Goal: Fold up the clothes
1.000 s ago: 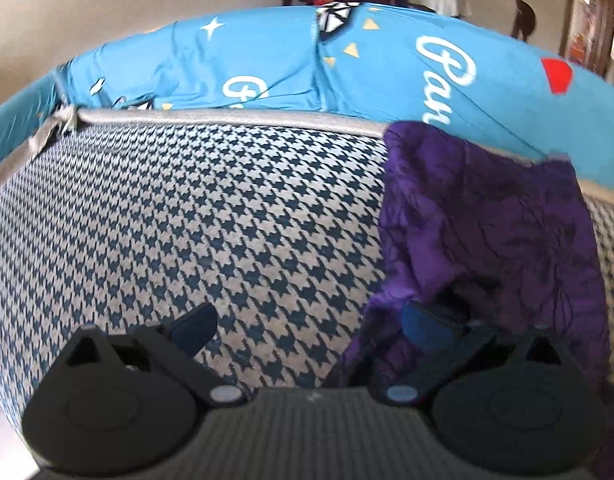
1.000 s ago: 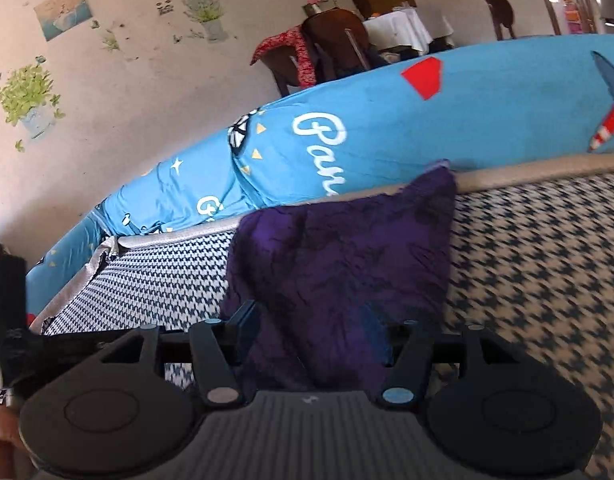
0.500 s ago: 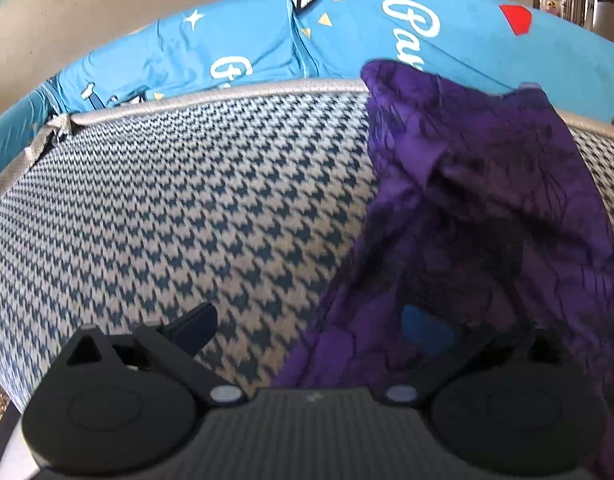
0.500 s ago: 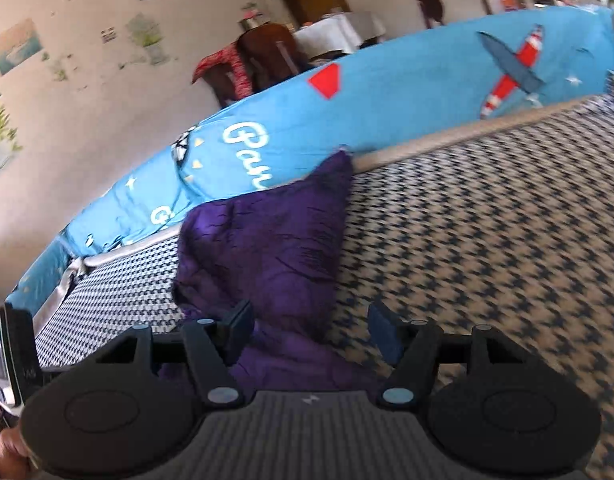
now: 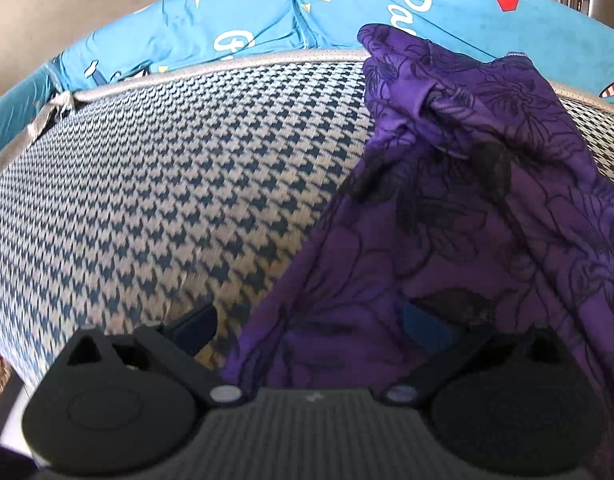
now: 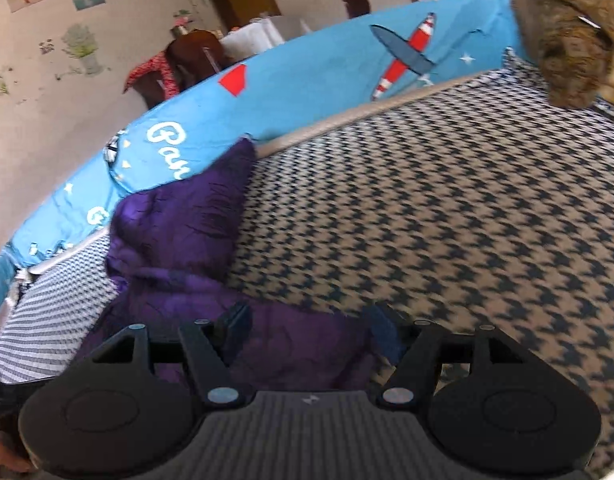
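Purple floral-print fabric garment point(image 5: 447, 208) is lying bunched, stretching toward 12 o'clock between both spread claws: left claw point(image 5: 307, 322), right claw point(image 6: 307, 328), neither pinching.

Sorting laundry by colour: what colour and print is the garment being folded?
Purple with dark line-drawn flowers; the garment shows best in the left wrist view.

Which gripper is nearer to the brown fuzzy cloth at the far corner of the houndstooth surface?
Right. The brown fuzzy cloth lies ahead and to the right of the right gripper, which is over the purple garment. The left wrist view doesn't show it.
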### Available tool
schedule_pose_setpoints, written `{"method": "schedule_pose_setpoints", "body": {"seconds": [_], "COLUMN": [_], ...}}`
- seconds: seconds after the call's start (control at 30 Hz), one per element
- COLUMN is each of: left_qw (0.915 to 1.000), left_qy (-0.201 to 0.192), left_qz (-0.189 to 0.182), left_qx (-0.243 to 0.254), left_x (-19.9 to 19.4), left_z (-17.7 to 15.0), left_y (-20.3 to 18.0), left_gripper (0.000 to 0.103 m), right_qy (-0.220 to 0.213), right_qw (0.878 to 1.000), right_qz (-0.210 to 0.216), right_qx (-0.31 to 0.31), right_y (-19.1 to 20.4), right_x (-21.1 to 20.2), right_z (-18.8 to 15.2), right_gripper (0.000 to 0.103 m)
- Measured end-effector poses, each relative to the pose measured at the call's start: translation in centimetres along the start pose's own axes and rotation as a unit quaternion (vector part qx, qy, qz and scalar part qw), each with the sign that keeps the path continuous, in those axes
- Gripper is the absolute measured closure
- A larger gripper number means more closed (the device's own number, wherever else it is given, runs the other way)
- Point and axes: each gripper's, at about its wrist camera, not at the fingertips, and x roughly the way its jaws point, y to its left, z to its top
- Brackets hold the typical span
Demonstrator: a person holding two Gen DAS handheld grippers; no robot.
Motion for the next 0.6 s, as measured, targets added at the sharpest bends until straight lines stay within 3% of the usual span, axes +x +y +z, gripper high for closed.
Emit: {"method": "schedule_pose_setpoints", "body": {"seconds": [0.13, 0.6], "left_qw": [1.0000, 1.0000], "left_qy": [0.003, 0.005], "left_qz": [-0.006, -0.006], "left_qx": [-0.004, -0.002], "left_x": [-1.0, -3.0], "left_z": [-1.0, -3.0], "left_y": [0.3, 0.7], "left_gripper": [0.000, 0.000], "right_qy": [0.004, 0.009], "right_qw": [1.000, 1.000], "right_qz": [-0.023, -0.012], "right_qx": [0.005, -0.022], "right_y": [-0.7, 0.1], "right_x": [-0.4, 0.1], "right_z": [-1.1, -3.2], "right_gripper": [0.037, 0.030]}}
